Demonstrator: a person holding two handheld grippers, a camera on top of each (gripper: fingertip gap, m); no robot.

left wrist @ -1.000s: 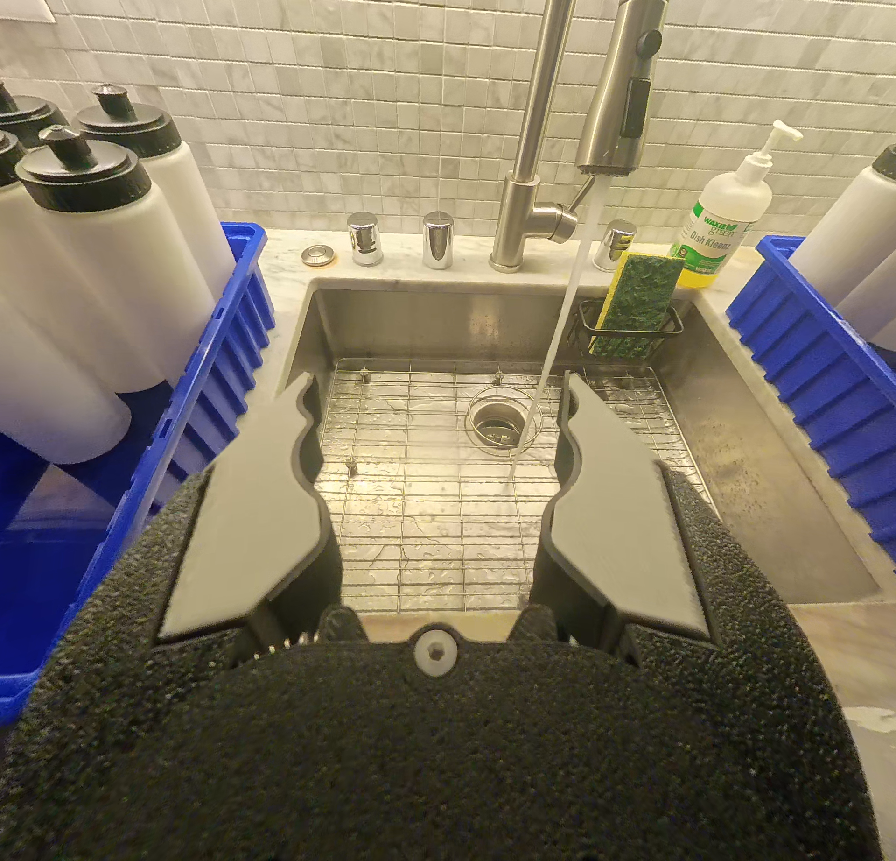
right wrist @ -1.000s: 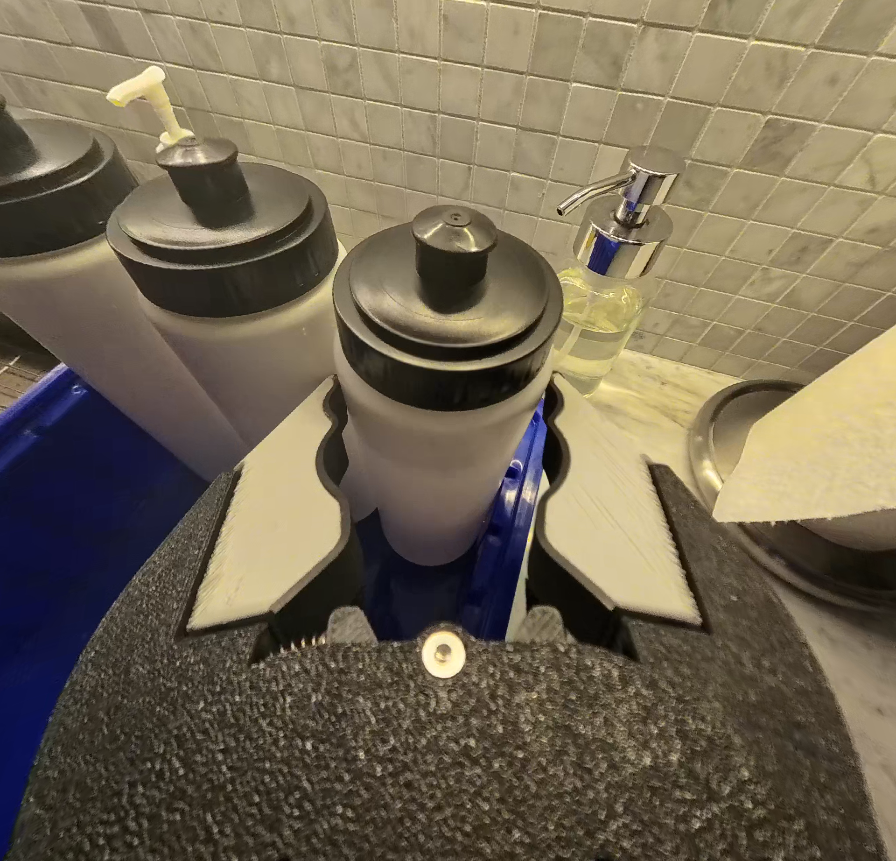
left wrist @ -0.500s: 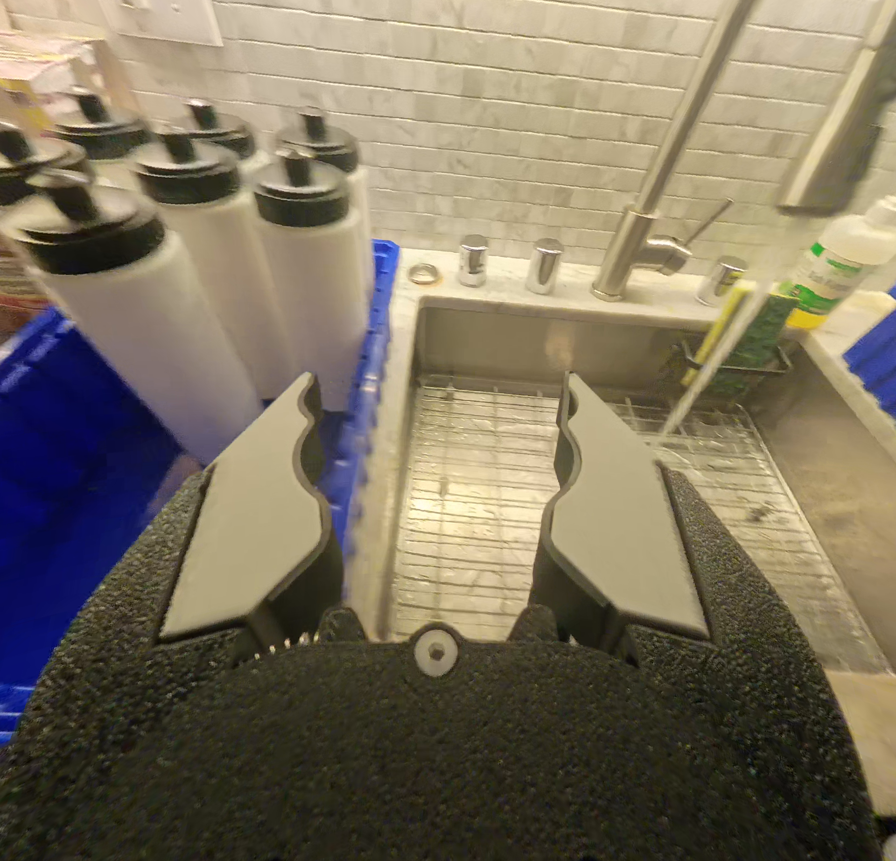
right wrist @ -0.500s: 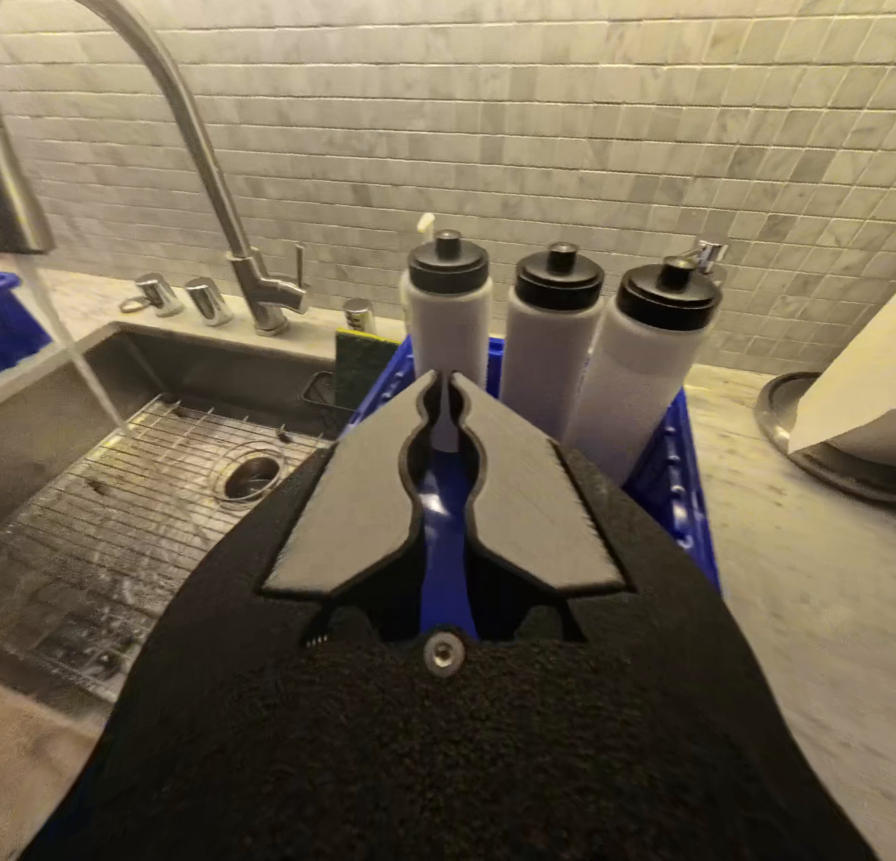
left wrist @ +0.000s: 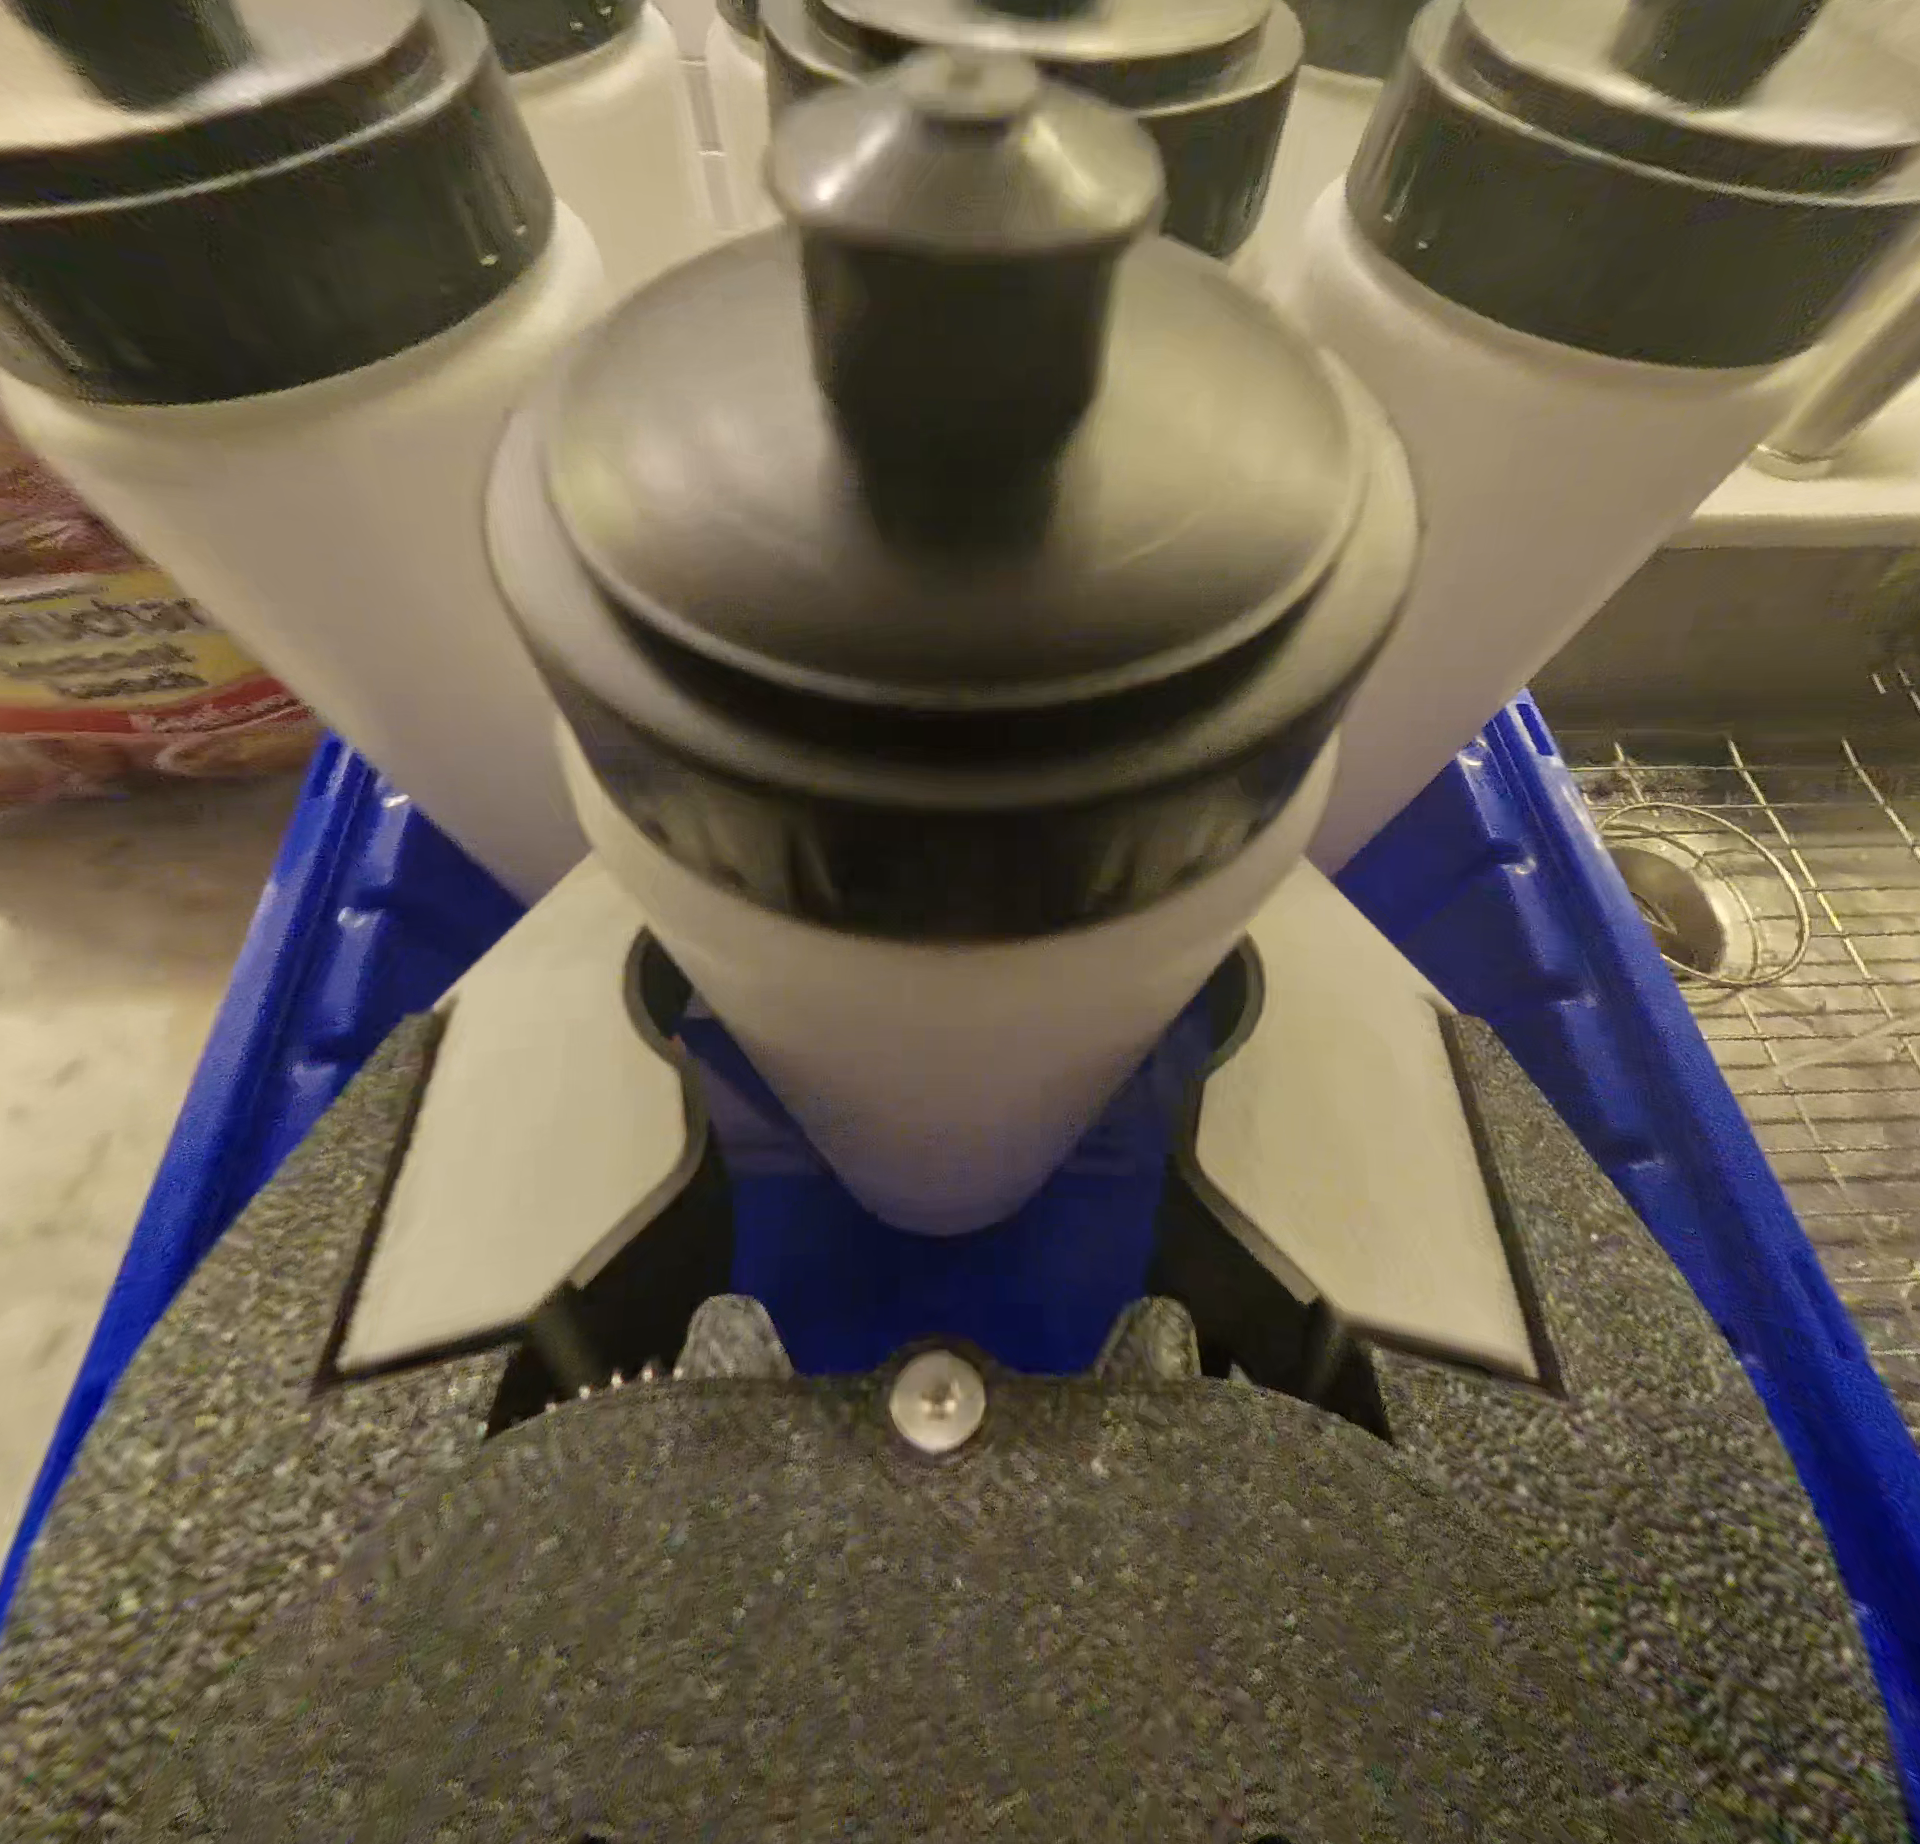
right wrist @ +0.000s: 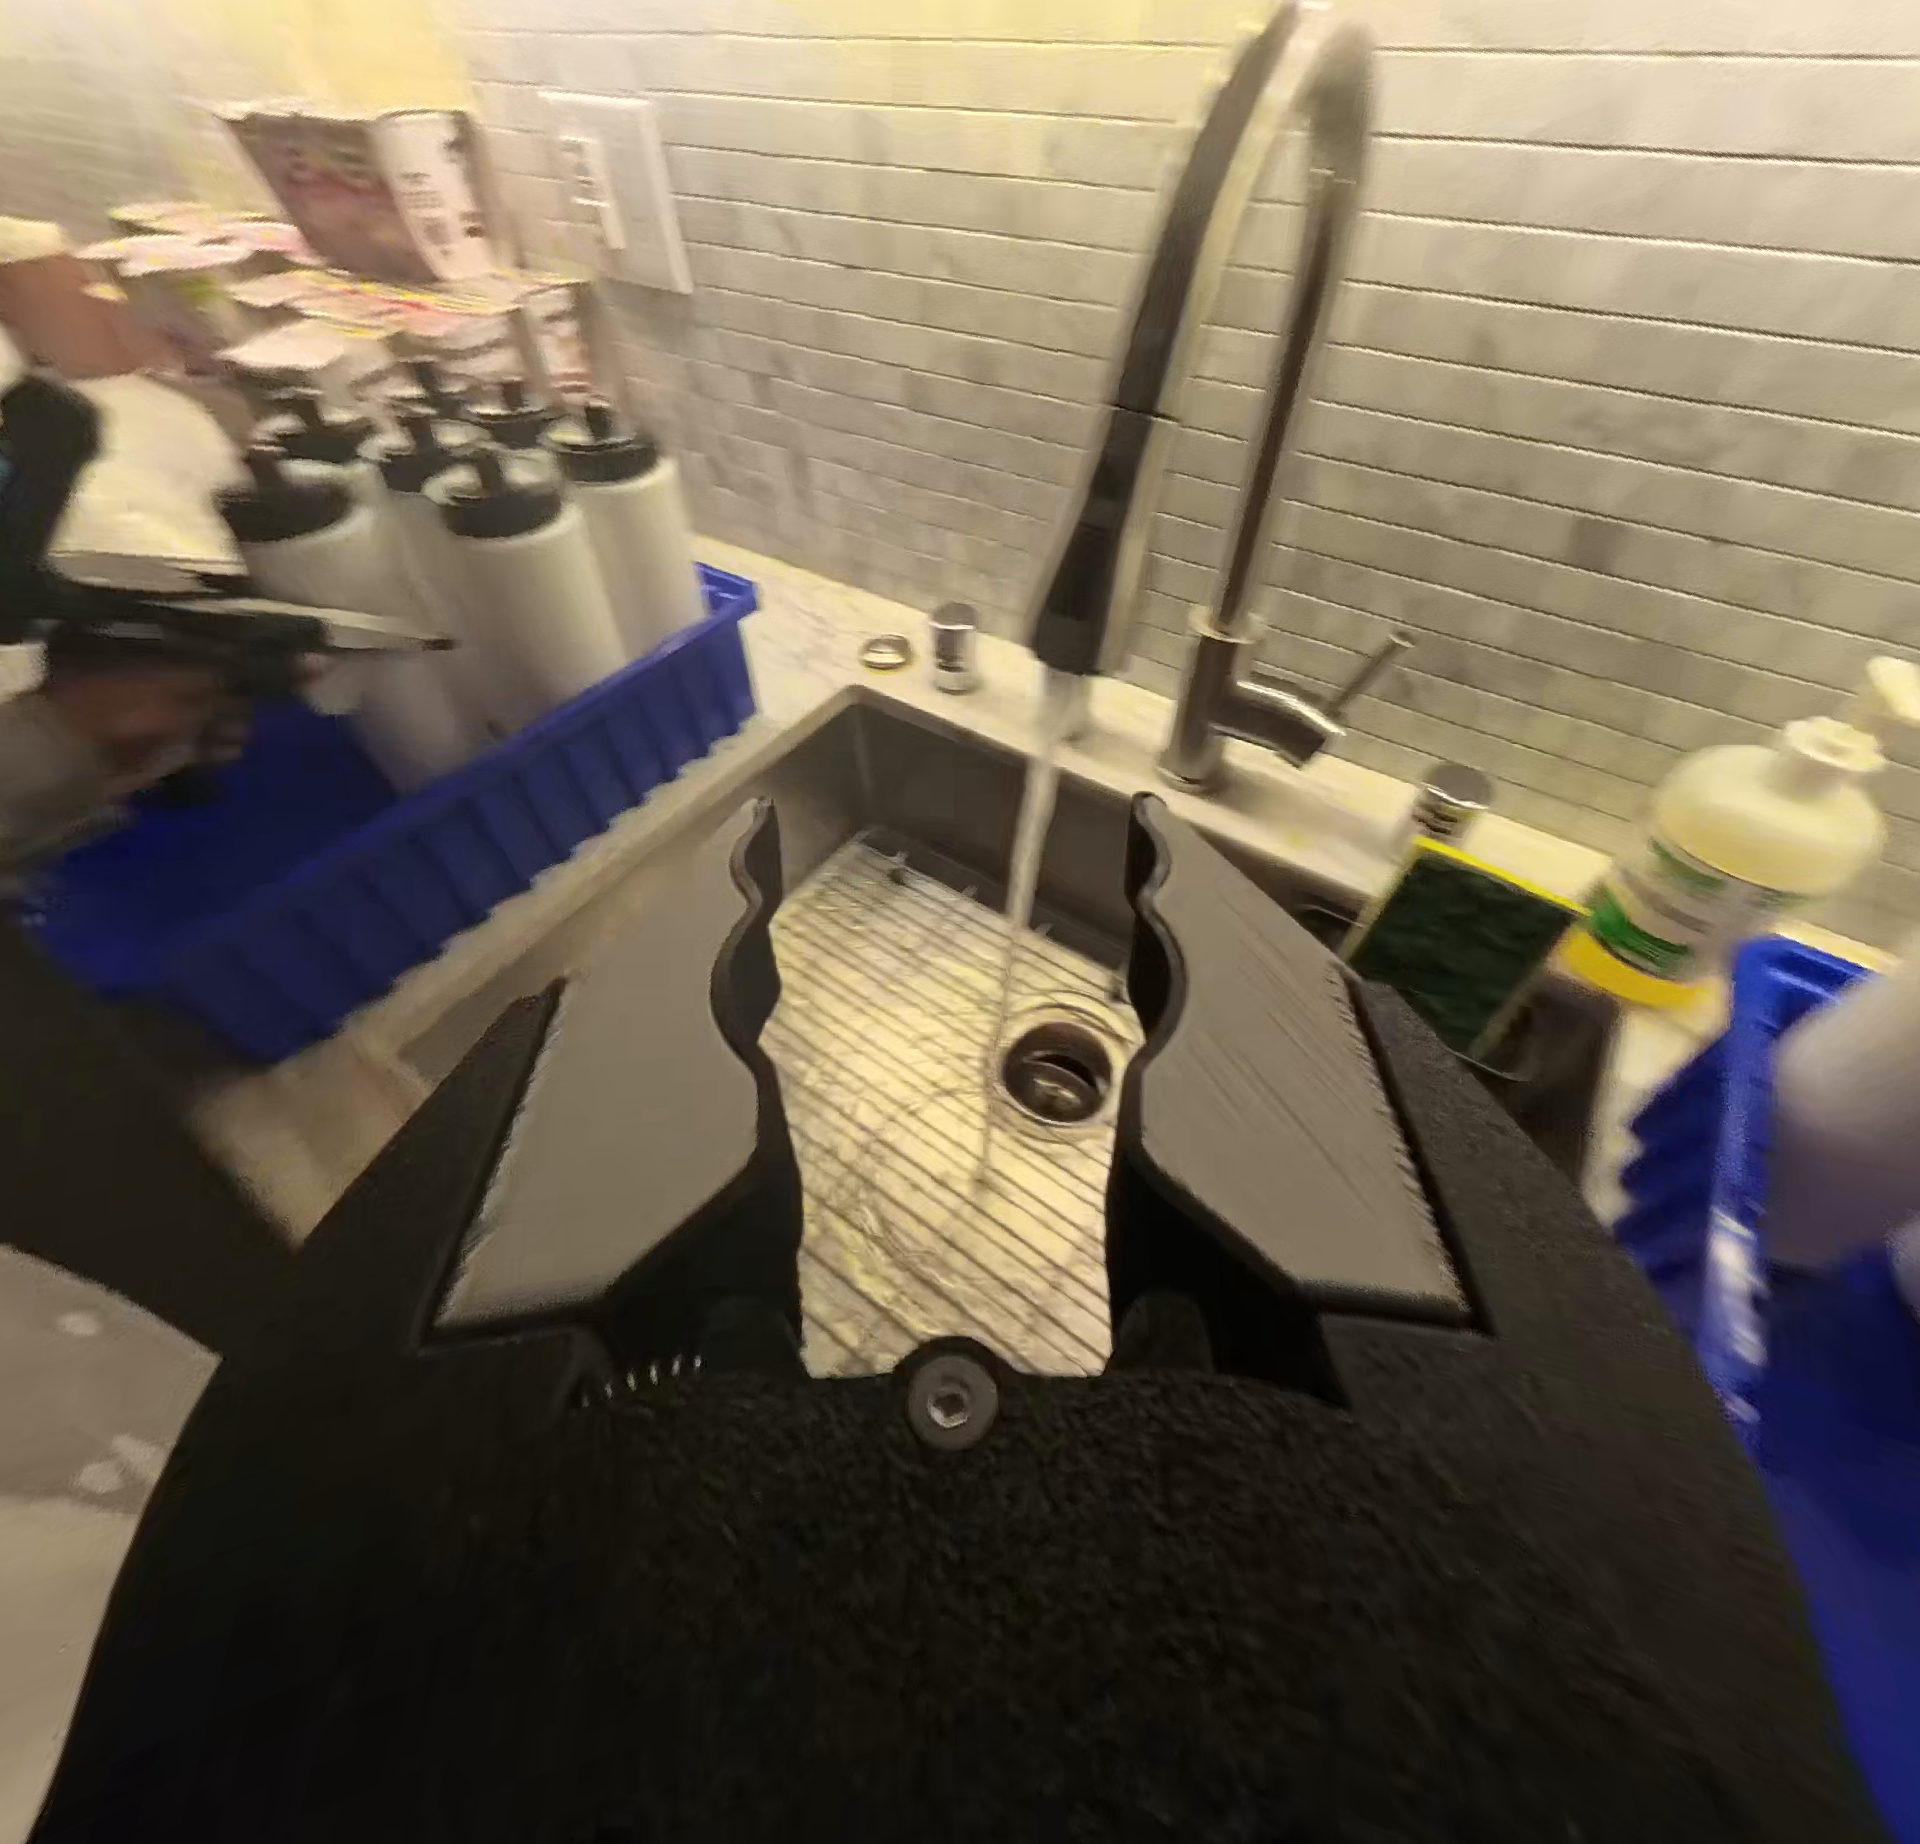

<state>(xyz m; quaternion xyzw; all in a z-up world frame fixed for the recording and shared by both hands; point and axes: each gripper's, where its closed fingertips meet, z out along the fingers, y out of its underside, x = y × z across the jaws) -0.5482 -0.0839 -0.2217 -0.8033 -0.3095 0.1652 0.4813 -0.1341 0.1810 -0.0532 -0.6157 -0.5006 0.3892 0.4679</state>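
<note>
Looking along our left tongs (left wrist: 940,1056), we saw a white bottle (left wrist: 935,1056) with a black cap (left wrist: 951,589) standing dead ahead, its body right between the two fingers (left wrist: 540,1150). Its long axis ran upright, cap up and base down in the blue bin (left wrist: 1538,921), so the fingers flanked it from the left and the right across its width. The tongs stood wide apart; a thin dark gap showed on each side of the bottle, and with the blur we could not tell whether either finger touched it. Nothing was clamped that we could see. Other white bottles (left wrist: 312,444) stood just beside it on the left, on the right and farther back, close enough that their bodies crowded the same gap.

Our right tongs (right wrist: 951,973) were well apart from all that. They hung over the sink (right wrist: 831,755), spread wide and holding nothing, with the wire grid and the drain (right wrist: 1055,1067) showing between the fingers. Water (right wrist: 1029,838) fell from the tap (right wrist: 1195,360) into the basin just beyond the tips. In that view the bin of bottles lay far to the left on the bench (right wrist: 800,610), and a soap bottle (right wrist: 1745,859) and a green sponge (right wrist: 1455,953) stood to the right.

So the left tongs were by far the nearer to the bottle.
</note>
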